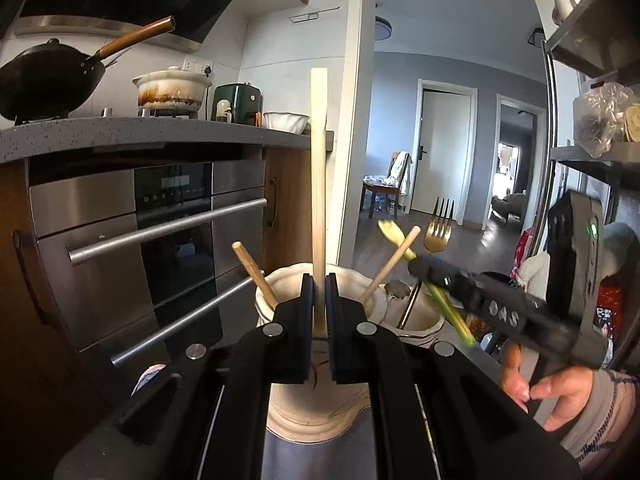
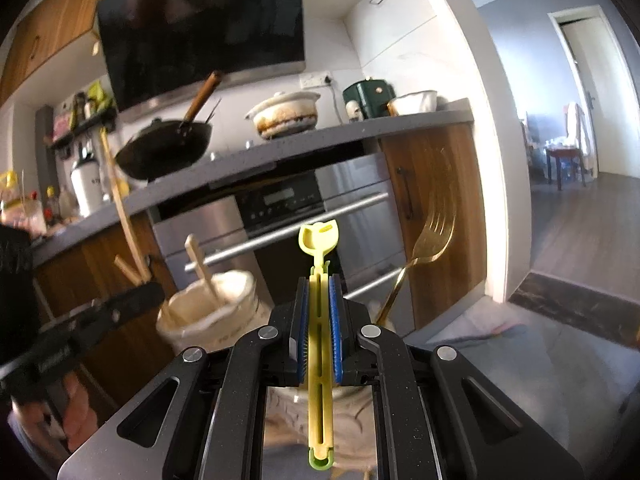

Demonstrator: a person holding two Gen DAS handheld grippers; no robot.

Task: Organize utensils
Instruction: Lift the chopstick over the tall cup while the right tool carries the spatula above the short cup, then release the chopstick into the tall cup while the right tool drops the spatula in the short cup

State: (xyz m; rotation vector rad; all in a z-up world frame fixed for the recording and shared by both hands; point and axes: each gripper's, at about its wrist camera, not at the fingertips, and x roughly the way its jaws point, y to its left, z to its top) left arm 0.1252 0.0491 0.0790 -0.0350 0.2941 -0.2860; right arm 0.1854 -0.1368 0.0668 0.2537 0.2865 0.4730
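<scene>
My left gripper (image 1: 319,300) is shut on a long pale wooden utensil handle (image 1: 319,152) that stands upright over a cream ceramic holder (image 1: 308,412). Two wooden sticks (image 1: 256,276) lean in that holder. A second cream holder (image 1: 420,320) to its right carries a gold fork (image 1: 439,228). My right gripper (image 2: 318,312) is shut on a yellow-green plastic utensil (image 2: 319,340), held above the second holder (image 2: 352,412); the fork (image 2: 434,236) stands just right of it. The right gripper also shows in the left wrist view (image 1: 460,288), beside the fork.
A stainless oven (image 1: 160,240) with bar handles sits under a grey counter (image 1: 120,132) holding a black wok (image 1: 48,80), a stained clay pot (image 1: 172,90) and a green appliance (image 1: 236,104). A metal shelf rack (image 1: 592,152) stands at the right. A doorway opens to a wood-floored room.
</scene>
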